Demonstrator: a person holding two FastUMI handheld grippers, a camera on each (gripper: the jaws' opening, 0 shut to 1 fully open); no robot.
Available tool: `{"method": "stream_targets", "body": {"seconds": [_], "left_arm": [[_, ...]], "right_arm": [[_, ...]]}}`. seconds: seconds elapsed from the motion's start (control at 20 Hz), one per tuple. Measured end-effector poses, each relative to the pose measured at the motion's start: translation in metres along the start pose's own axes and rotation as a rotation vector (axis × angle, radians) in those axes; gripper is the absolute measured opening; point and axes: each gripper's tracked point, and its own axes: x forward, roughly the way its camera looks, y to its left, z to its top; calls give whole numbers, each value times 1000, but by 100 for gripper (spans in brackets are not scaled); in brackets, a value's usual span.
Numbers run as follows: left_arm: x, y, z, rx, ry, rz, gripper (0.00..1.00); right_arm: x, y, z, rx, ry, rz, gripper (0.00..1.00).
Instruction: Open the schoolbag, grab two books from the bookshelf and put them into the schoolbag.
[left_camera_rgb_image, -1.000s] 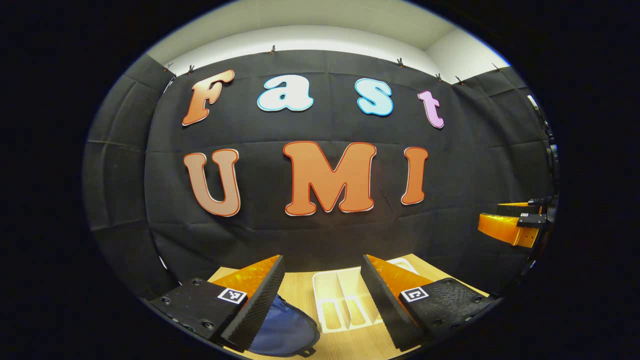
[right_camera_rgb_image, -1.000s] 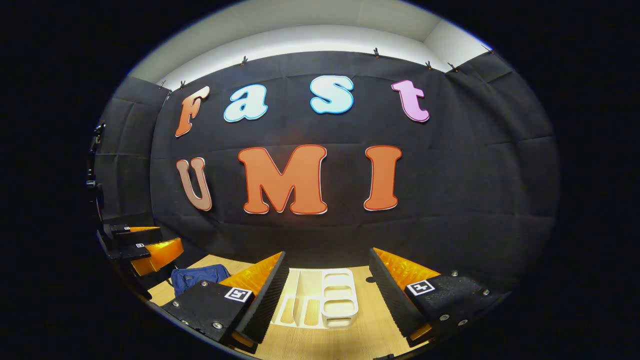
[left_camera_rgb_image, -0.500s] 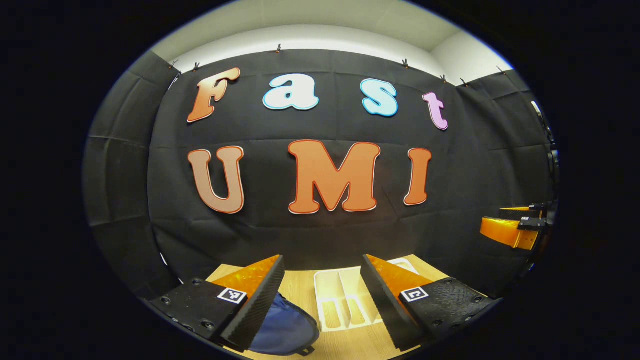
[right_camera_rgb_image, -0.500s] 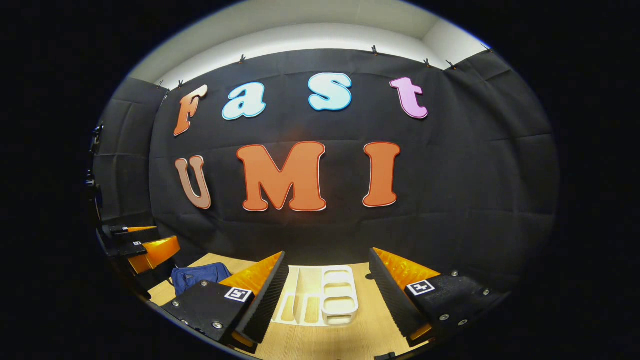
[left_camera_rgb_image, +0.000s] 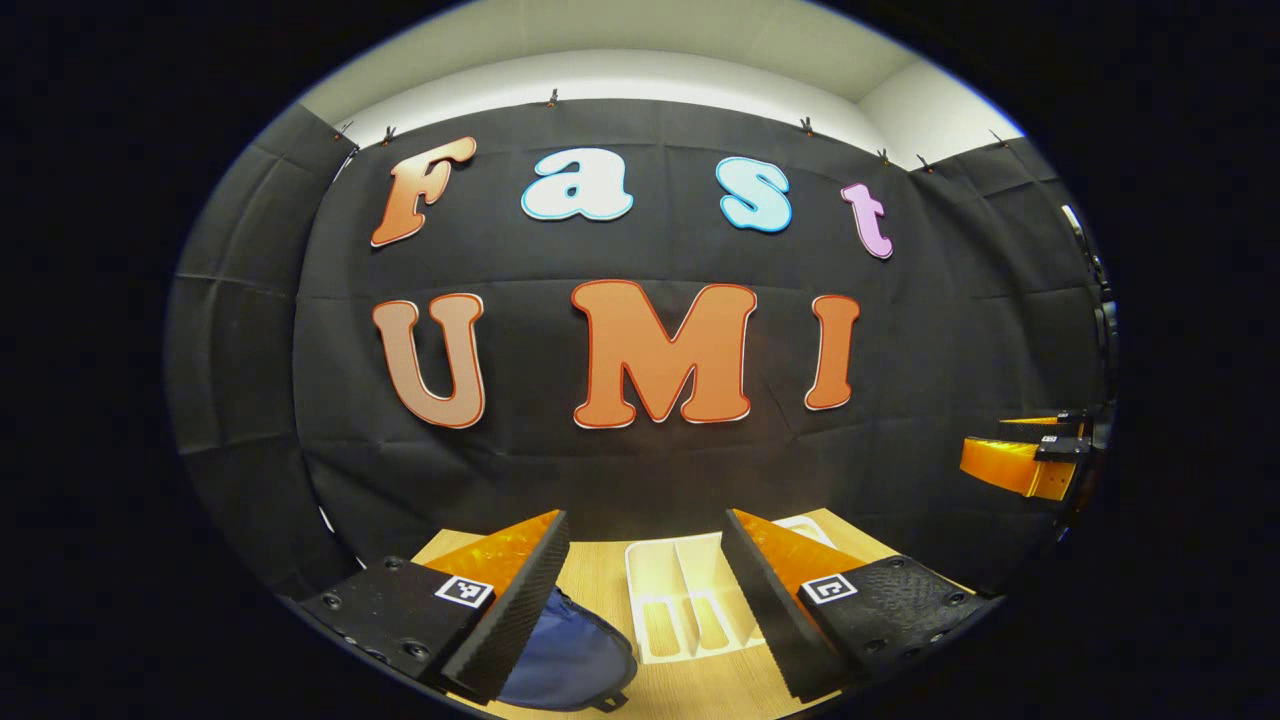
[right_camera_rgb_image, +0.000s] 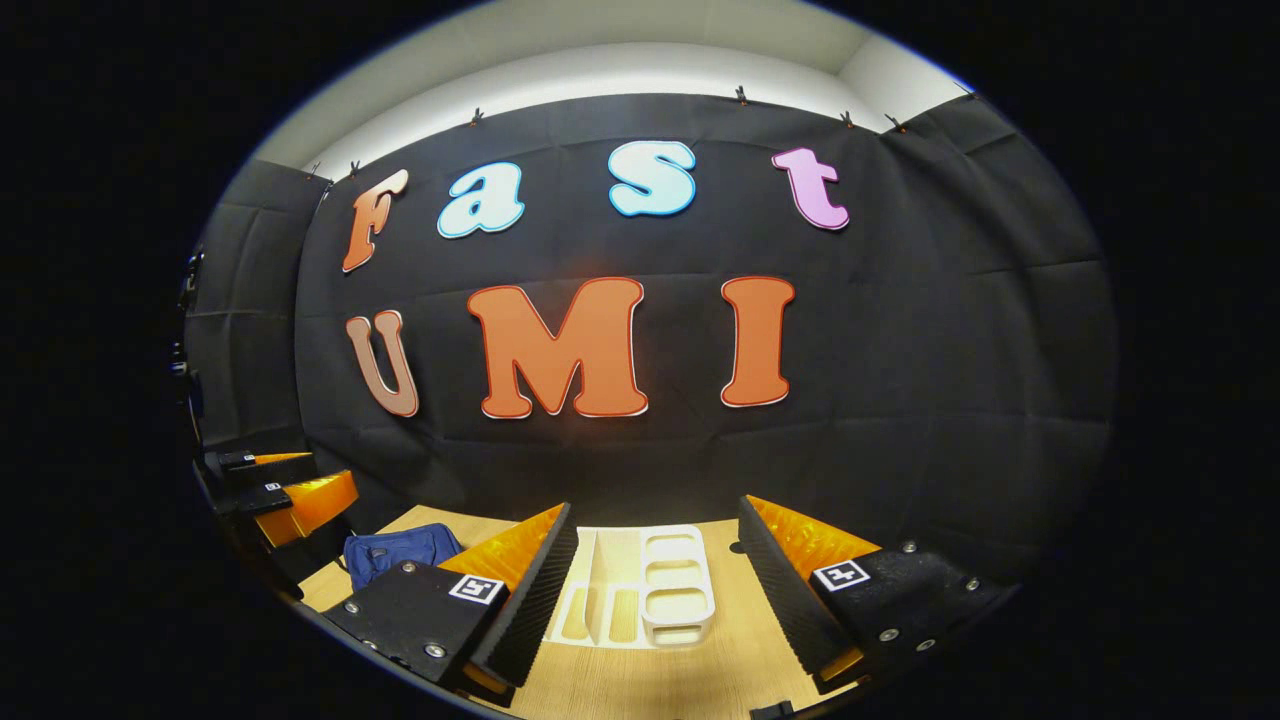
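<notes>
Plainly, both tools were spread and empty, held high over the worktop (right_camera_rgb_image: 640, 680): the left tool (left_camera_rgb_image: 645, 585) above the blue schoolbag (left_camera_rgb_image: 565, 660) at the near left, the right tool (right_camera_rgb_image: 655, 580) above the white bookshelf (right_camera_rgb_image: 675, 590) lying farther right. The risk, as I judged it, was a blind descent, since the bag's zipper could not be made out. Against the earlier frames, both tools had barely drifted, the right tilting slightly up.

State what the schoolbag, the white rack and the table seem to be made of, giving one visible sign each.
Schoolbag: soft navy fabric, matte; it slumps and creases.
White rack: probably moulded plastic, smooth with a slight sheen and rounded slots.
Table: pale wood or wood-look laminate; fine grain lines show.
</notes>
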Motion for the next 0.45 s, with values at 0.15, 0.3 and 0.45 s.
{"method": "stream_targets", "body": {"seconds": [0.15, 0.3, 0.45], "left_arm": [[0, -2, 1, 4, -3, -2, 100], [0, 0, 2, 5, -8, 4, 100], [-2, 2, 2, 0, -7, 8, 100]], "right_arm": [[1, -4, -2, 3, 4, -6, 97], [1, -4, -1, 5, 6, -5, 97], [1, -3, 0, 1, 3, -6, 97]]}}
